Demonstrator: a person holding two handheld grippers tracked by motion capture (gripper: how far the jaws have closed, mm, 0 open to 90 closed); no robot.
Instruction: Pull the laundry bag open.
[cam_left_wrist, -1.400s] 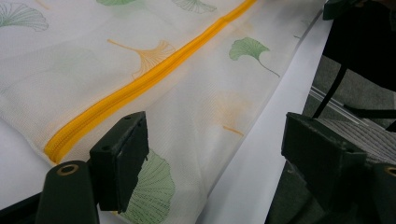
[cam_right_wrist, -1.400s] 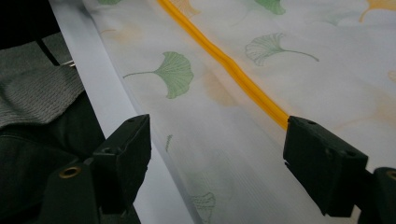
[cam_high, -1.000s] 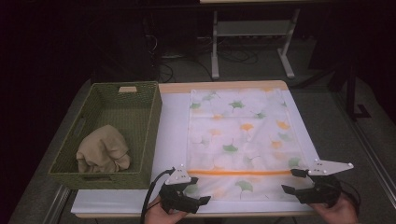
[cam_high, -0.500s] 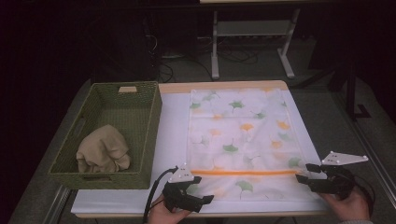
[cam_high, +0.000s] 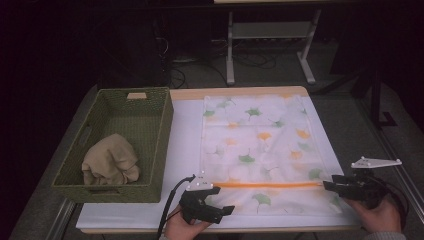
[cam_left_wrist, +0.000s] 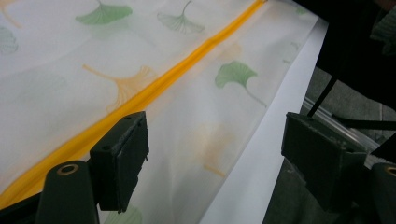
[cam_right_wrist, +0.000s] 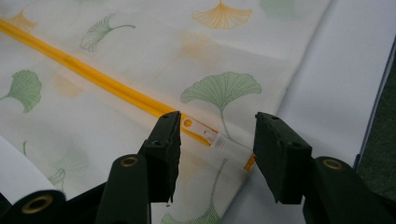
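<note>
Now right tool (cam_right_wrist: 217, 140) farther right, jaws just narrowing around zipper pull (cam_right_wrist: 200, 129), left tool (cam_left_wrist: 215, 158) wide.

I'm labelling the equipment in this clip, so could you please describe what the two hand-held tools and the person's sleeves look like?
Both are matte black. The left tool carries a small pale plate on top and trails a black cable toward the table's near edge. The right tool has a grey three-cornered plate above it and black cables at the wrist. Their jaws are blocky black pads on arms with brass-ringed holes. A light knitted cuff shows at the right hand.
</note>
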